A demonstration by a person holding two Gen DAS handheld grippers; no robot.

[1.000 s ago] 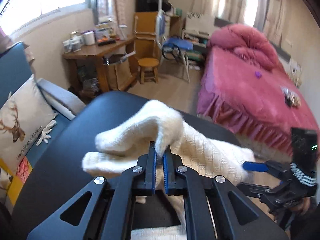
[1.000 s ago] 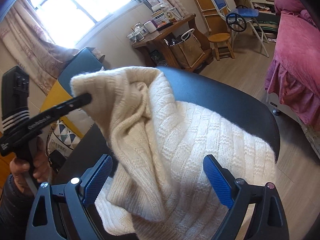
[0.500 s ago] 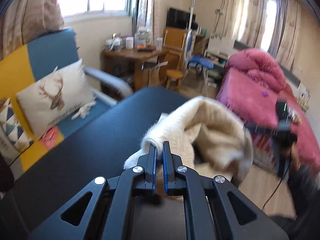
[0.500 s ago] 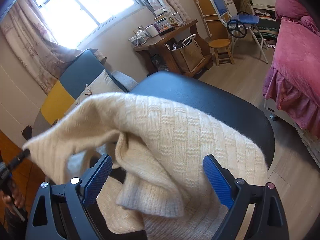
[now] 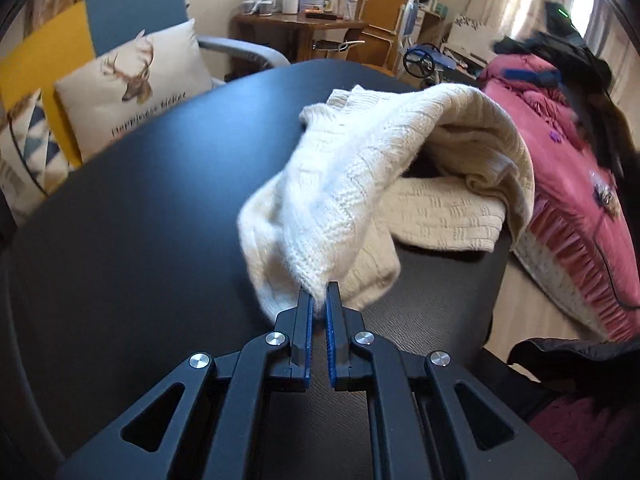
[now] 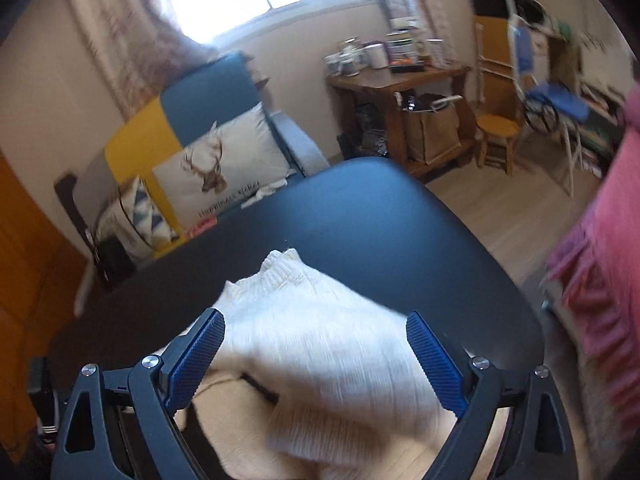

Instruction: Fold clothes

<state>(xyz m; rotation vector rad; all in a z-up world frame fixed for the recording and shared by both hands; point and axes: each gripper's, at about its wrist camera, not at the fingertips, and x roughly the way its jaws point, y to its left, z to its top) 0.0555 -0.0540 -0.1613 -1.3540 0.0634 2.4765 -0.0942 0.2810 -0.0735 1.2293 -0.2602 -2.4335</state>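
The cream cable-knit wool sweater [image 5: 404, 168] lies bunched on the round black table [image 5: 160, 208], toward the table's right side as my left camera sees it. One part lies flat on the tabletop near the edge, while a thick fold arches up over it and runs down toward me, ending in a knitted edge pinched between the blue pads of my left gripper [image 5: 319, 300]. That gripper is clamped tight on the wool — the jaws are nearly touching, with only the fabric edge between them.

My right gripper [image 6: 316, 356] stands wide apart, its blue ribbed pads [image 6: 434, 364] on either side of the sweater [image 6: 328, 344] without pressing it; the knit below is blurred, its ribbed collar pointing away across the table [image 6: 360, 216].

Beyond the table, on the left, a blue and yellow armchair [image 5: 72, 36] holds a white cushion printed with a deer's head [image 5: 136, 80]. Farther back stands a brown wooden desk [image 5: 296, 30] crowded with cups and small items — a round wooden stool [image 6: 496, 128] sits near it. On the right of the left view is a bed with a pink ruffled cover [image 5: 568, 184].
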